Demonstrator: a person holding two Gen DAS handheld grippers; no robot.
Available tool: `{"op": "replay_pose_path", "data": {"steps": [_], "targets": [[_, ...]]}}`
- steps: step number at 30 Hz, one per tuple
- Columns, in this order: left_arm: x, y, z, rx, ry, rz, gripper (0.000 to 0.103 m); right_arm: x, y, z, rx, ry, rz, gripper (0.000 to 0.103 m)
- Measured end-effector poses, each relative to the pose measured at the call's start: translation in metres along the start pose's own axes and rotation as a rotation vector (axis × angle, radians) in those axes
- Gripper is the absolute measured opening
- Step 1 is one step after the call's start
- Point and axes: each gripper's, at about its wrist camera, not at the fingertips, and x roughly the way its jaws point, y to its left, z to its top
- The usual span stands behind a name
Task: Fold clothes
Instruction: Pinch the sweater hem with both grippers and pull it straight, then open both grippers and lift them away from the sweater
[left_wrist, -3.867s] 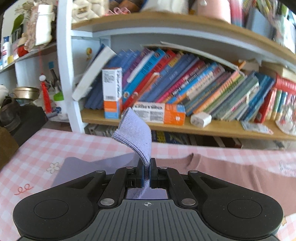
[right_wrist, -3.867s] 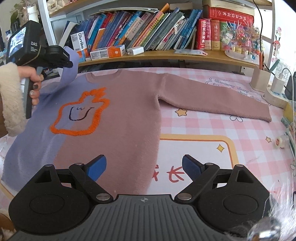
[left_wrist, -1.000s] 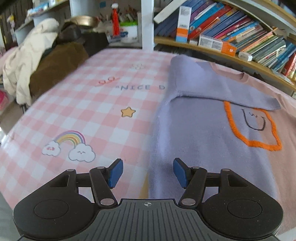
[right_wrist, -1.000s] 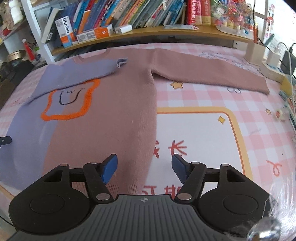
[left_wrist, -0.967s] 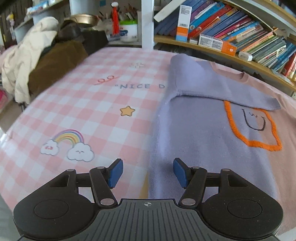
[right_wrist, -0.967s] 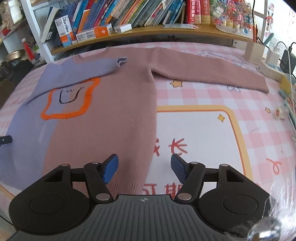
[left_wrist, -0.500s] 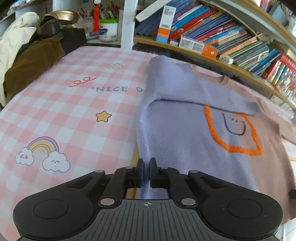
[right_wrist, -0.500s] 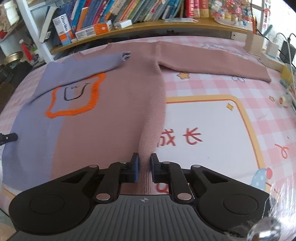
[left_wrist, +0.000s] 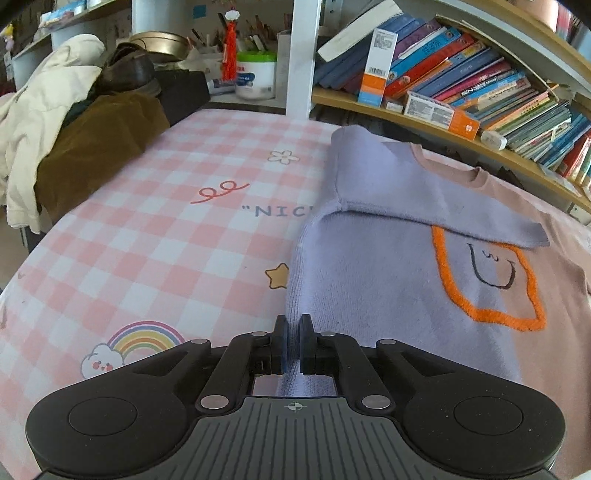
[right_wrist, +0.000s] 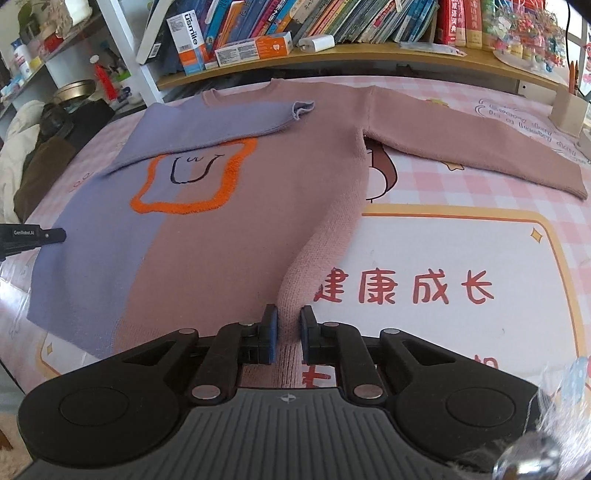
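Both grippers have closed since a second ago, when their jaws stood wide apart above the hem. Left gripper (left_wrist: 291, 345) is now pinched on the lilac side edge of the sweater (left_wrist: 369, 291), near the bottom corner; right gripper (right_wrist: 286, 338) is pinched on the pink side edge, the cloth drawn up into a ridge between its pads. Each jaw pair shows only a narrow gap filled with knit. Sweater lies flat on the checked table (left_wrist: 155, 236), lilac sleeve (right_wrist: 236, 116) folded across the chest over the top of the orange outline, pink sleeve (right_wrist: 480, 144) stretched out to the side. Hem beneath both grippers is hidden by their bodies. Left gripper's tip shows at the right view's left edge, cut off
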Motion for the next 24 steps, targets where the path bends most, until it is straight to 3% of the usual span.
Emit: {"op": "replay_pose_path", "data": {"steps": [8,12,17,20,23,24], "targets": [[0.006,0.006,0.000,0.025,0.009,-0.016,0.005,-0.001,0.006,-0.004,0.018,-0.005,-0.023,0.012],[-0.003,0.008,0.000,0.027,-0.009,-0.017,0.011,-0.010,0.010,-0.006,0.034,-0.049,-0.052,0.013],[-0.032,0.007,0.002,0.047,-0.072,-0.029,0.011,-0.024,0.017,-0.009,0.053,-0.121,-0.090,0.031],[-0.049,0.004,0.001,0.050,-0.103,-0.045,0.018,-0.033,0.025,-0.011,0.053,-0.162,-0.119,0.039],[-0.063,-0.001,-0.004,0.053,-0.118,-0.065,0.032,-0.042,0.034,-0.015,0.050,-0.203,-0.147,0.051],[-0.068,-0.004,-0.006,0.054,-0.120,-0.070,0.042,-0.045,0.037,-0.016,0.051,-0.216,-0.157,0.054]]}}
